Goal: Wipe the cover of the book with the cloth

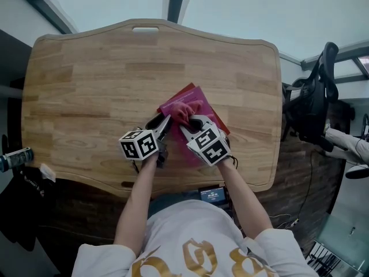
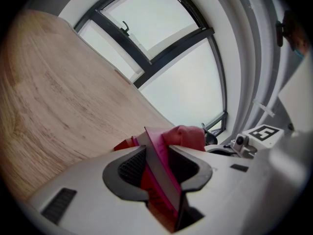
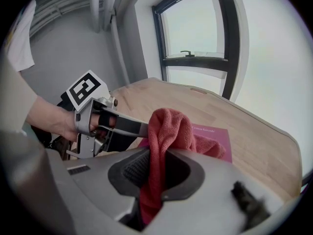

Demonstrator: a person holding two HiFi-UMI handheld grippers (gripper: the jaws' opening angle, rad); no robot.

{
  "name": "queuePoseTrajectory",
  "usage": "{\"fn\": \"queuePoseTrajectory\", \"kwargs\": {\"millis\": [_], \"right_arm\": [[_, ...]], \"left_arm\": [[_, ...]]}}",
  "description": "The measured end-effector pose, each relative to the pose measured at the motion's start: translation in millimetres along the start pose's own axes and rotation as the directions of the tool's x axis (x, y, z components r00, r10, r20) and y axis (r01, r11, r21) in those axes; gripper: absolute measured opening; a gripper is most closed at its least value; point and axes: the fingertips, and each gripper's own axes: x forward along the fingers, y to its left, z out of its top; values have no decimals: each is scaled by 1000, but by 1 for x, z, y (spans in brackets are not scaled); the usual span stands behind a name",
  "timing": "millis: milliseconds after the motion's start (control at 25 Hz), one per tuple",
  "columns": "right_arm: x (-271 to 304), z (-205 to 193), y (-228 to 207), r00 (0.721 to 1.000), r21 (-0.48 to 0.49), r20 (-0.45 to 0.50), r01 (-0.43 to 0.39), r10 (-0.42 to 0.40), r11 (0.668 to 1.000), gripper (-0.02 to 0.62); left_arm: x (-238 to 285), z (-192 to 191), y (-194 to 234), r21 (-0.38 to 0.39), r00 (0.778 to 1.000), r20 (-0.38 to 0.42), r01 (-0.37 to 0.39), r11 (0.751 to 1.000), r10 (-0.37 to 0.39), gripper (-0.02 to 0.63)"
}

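A magenta book (image 1: 199,97) lies on the wooden desk (image 1: 104,79) near its middle front, with a red book edge under it. My left gripper (image 1: 164,126) is shut on the book's near left edge; in the left gripper view the book (image 2: 159,168) stands between the jaws. My right gripper (image 1: 189,124) is shut on a red cloth (image 1: 185,112), bunched on the cover. In the right gripper view the cloth (image 3: 166,131) rises from the jaws, with the book cover (image 3: 215,136) behind it and the left gripper (image 3: 139,127) at left.
A black office chair (image 1: 314,97) stands to the right of the desk. A small dark device (image 1: 212,194) sits at the desk's front edge by the person's body. Large windows (image 3: 195,28) lie beyond the desk's far edge.
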Motion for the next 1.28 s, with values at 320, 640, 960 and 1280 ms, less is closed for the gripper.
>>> {"fn": "queuePoseTrajectory", "kwargs": {"millis": [320,640,960,1280], "right_arm": [[3,3,-6,1000,11,-3,-5,5,1000,67],[6,7,-15,1000,24,8,-2,2,1000,67],[5,8,-21,1000,54,10,10,-10,998,67],[6,11,-34,1000,83,15,25,-27,996,67]], "left_arm": [[1,0,0,0,1000,-2,2,1000,-2,147],[1,1,0,-1,1000,-1,8,1000,-8,147],[0,0,0,-2,1000,-4,7,1000,-7,147],[0,1,0,-2,1000,-1,12,1000,-12,146]]}}
